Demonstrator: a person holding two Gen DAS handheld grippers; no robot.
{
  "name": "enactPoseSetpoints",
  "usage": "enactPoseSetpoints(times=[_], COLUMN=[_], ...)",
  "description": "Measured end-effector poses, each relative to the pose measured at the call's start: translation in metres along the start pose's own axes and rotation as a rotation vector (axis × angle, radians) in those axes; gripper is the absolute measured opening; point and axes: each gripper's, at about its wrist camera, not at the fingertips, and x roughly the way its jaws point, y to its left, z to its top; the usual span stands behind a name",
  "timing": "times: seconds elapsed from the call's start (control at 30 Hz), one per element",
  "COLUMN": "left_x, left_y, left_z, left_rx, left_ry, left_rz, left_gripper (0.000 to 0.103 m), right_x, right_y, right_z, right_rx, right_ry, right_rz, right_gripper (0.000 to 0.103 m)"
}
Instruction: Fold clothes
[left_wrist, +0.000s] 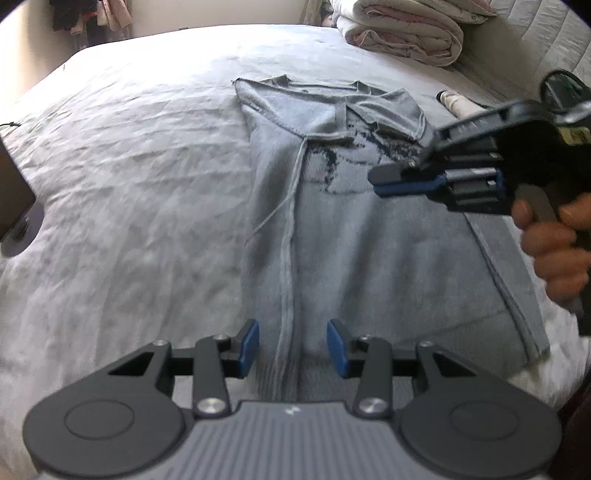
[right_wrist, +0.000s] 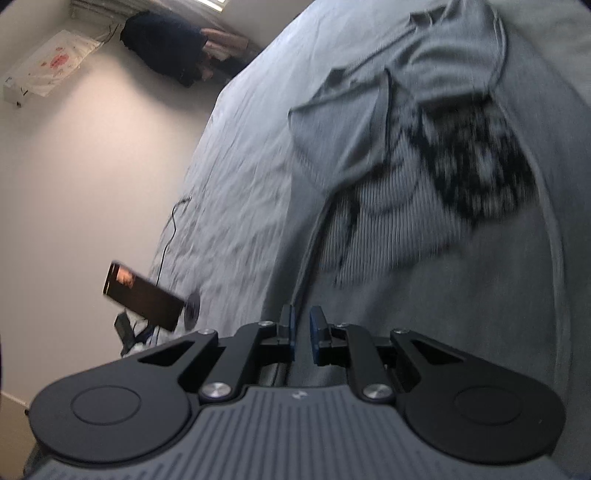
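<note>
A grey T-shirt (left_wrist: 332, 229) with a dark print lies flat on the white bed (left_wrist: 129, 166). Its left side and sleeve are folded over toward the middle. My left gripper (left_wrist: 294, 347) hovers over the shirt's near end, open, with the folded edge running below the gap and nothing between the pads. My right gripper (left_wrist: 382, 181), held by a hand (left_wrist: 554, 240), hangs above the shirt's right side near the print. In the right wrist view the right gripper (right_wrist: 303, 328) shows only a narrow slit between its blue pads and holds nothing. The shirt (right_wrist: 424, 184) lies beyond it, blurred.
Folded quilts (left_wrist: 399, 33) are stacked at the bed's far right, and a white tube-like object (left_wrist: 458, 101) lies beside the shirt. A phone on a stand (right_wrist: 144, 295) with a cable sits at the bed's left edge by the wall. Clothes (left_wrist: 92, 14) hang at the far left.
</note>
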Motion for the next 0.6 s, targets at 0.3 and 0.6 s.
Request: enactPoseSetpoints(times=[0.3, 0.6], left_x=[-0.003, -0.018], left_y=[0.013, 0.043], left_z=[-0.027, -0.035], left_rx=[-0.106, -0.308], left_ry=[-0.013, -0.123], left_rz=[-0.002, -0.151], left_gripper=[0.008, 0.005], right_x=[0.012, 0.031], right_y=[-0.014, -0.006], right_z=[-0.046, -0.069], right_rx=[0.1, 0.1], right_ry=[0.046, 0.095], right_rz=[0.12, 0.145], right_gripper=[0.015, 0.015])
